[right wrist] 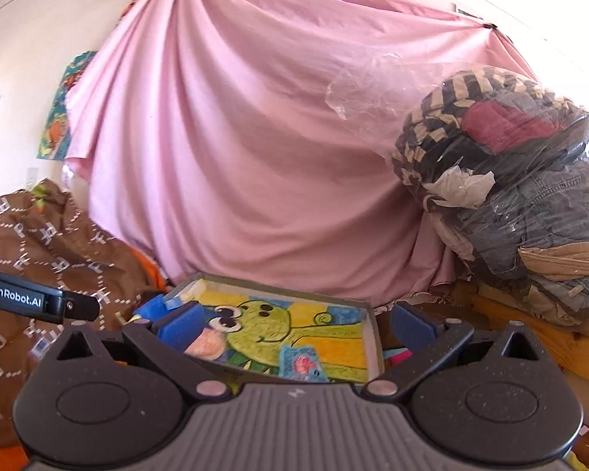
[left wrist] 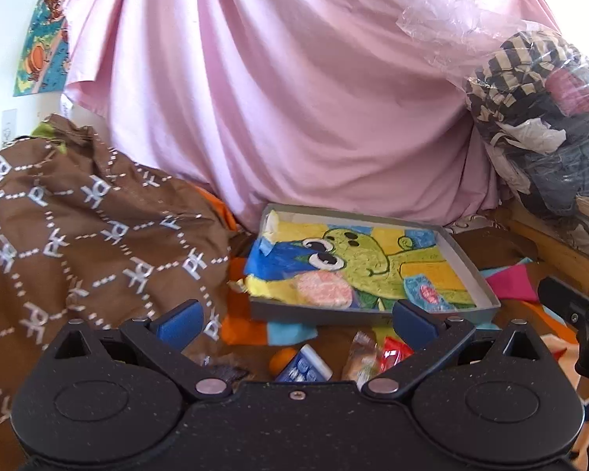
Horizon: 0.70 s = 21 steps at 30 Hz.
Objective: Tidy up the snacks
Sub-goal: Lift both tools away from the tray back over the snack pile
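Observation:
A grey tray (left wrist: 473, 272) lined with a green cartoon drawing lies ahead on the cloth. In it are a round pink snack (left wrist: 324, 291) and a small blue packet (left wrist: 423, 292). My left gripper (left wrist: 296, 322) is open just short of the tray's front wall, over loose snacks: a blue-white packet with an orange end (left wrist: 303, 365), a clear-wrapped snack (left wrist: 359, 357), a red wrapper (left wrist: 393, 352) and a dark wrapper (left wrist: 227, 371). My right gripper (right wrist: 296, 327) is open and empty above the tray (right wrist: 375, 337), with the pink snack (right wrist: 204, 346) and blue packet (right wrist: 303, 365) below it.
A pink sheet (left wrist: 294, 98) hangs behind the tray. Brown patterned fabric (left wrist: 78, 227) is heaped on the left. A clear bag of clothes (right wrist: 522, 204) sits on a wooden frame (right wrist: 530, 337) at the right. Coloured cloth pieces (left wrist: 514, 280) lie beside the tray.

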Each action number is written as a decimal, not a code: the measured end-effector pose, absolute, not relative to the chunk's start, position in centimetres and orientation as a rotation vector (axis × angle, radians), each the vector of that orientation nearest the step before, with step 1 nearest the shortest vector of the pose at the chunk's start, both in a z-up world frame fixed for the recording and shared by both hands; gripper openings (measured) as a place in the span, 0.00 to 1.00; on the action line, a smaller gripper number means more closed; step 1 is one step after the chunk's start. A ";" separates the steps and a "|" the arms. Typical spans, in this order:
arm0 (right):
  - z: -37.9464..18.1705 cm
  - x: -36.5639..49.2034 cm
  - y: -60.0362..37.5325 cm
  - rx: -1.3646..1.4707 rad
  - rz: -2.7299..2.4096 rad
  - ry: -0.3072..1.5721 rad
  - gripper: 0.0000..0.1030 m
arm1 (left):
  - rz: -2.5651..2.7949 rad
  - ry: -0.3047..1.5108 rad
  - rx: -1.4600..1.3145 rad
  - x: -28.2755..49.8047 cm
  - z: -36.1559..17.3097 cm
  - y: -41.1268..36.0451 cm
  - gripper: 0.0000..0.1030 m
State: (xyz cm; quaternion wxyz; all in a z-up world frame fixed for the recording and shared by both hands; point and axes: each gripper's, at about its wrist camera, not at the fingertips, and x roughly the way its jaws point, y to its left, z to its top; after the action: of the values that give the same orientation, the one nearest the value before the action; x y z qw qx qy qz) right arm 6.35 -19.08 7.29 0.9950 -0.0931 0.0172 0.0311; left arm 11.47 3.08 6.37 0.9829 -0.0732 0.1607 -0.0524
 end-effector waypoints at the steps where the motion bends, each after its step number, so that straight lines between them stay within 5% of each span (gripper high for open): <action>1: 7.2 5.8 -18.9 -0.193 0.069 0.040 1.00 | -0.104 0.326 -0.142 10.9 6.3 3.3 0.99; 21: 1.3 1.0 -17.0 -0.241 0.186 0.308 1.00 | -0.089 0.499 -0.064 5.1 2.8 5.7 0.99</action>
State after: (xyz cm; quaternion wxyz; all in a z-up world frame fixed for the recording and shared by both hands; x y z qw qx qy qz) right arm 1.02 -16.98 1.34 0.9767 -0.1194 0.1527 0.0923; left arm 5.09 5.75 2.80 0.9676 -0.0316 0.2467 -0.0438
